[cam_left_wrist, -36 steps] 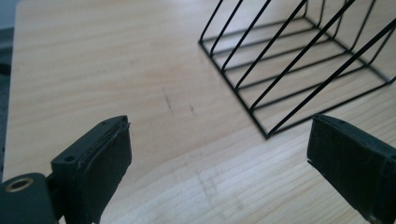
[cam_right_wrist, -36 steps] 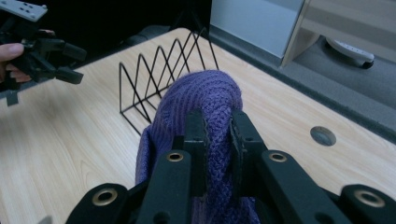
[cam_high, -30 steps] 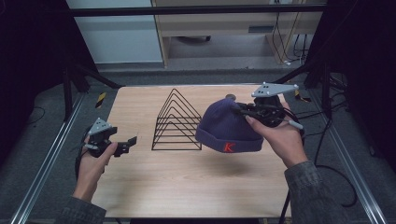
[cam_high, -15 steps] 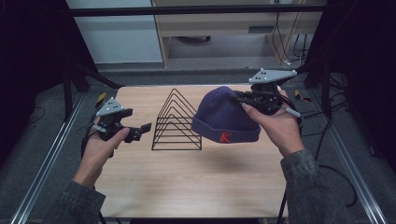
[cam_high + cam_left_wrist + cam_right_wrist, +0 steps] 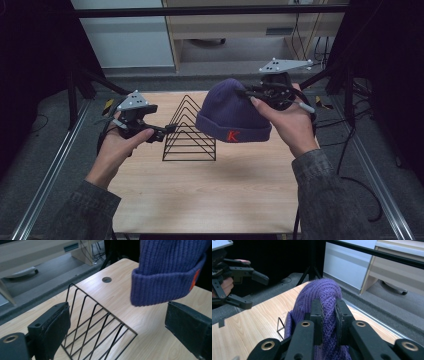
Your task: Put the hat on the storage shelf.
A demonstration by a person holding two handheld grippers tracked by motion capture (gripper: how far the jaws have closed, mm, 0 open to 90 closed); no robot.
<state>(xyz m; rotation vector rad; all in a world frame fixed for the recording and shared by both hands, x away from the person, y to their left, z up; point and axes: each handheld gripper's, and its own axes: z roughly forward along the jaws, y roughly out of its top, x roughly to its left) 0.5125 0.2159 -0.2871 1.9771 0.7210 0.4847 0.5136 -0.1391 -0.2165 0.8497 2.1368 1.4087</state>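
Observation:
A purple knit beanie [image 5: 231, 115] with an orange K on its cuff hangs in the air above the table, over the right side of a black wire rack [image 5: 189, 131]. My right gripper [image 5: 248, 94] is shut on the beanie's crown [image 5: 325, 302], the knit pinched between its two jaws. My left gripper [image 5: 169, 131] is open at the rack's left side, held above the table. In the left gripper view the rack [image 5: 96, 325] lies between and beyond the wide-apart jaws, and the beanie's cuff [image 5: 165, 282] hangs at upper right.
The wooden table [image 5: 210, 195] has bare room in front of the rack. A round cable hole [image 5: 106, 279] sits near its far edge. Metal rails [image 5: 47, 170] run along both sides, and a cabinet [image 5: 240, 25] stands behind.
The right gripper has lifted the beanie higher and carried it left, toward the rack. The left gripper has risen and moved right, up to the rack's left side.

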